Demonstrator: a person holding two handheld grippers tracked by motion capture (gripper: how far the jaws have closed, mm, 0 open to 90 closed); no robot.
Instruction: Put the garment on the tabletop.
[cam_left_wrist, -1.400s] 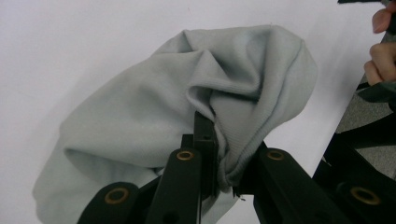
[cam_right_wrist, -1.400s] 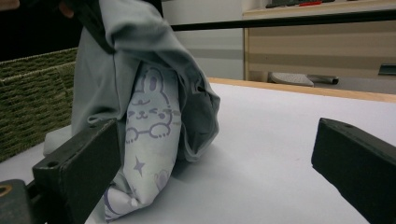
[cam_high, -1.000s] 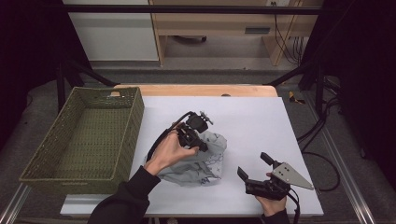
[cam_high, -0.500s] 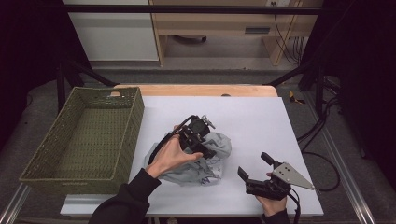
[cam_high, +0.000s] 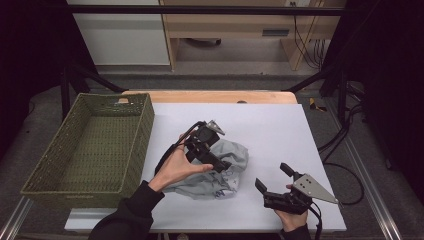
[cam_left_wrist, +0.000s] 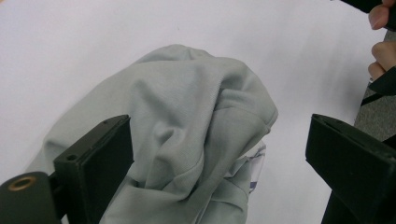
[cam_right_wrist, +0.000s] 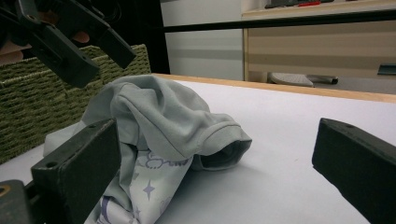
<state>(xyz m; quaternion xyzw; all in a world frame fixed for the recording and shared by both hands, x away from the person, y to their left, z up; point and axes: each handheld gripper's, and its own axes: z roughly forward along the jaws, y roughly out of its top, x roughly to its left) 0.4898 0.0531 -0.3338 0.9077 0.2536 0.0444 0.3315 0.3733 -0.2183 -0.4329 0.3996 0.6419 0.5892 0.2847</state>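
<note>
Hovering spread-jawed over the shirt (cam_high: 212, 170), the left gripper (cam_high: 212, 152) is facing soft, light cloth; pinching its raised fold looks safest. At four o'clock, the right gripper (cam_high: 275, 179) is lying spread too.

Looking down along two black fingers (cam_left_wrist: 93, 163), spread wide apart, on either side of a crumpled pale grey garment (cam_left_wrist: 196, 121). Lying in soft folds on the white desk (cam_left_wrist: 93, 42), showing a patch of printed fabric at its lower right edge. Peeking in at the top right corner, fingertips of the other hand (cam_left_wrist: 380, 51), well apart from the cloth.
</note>
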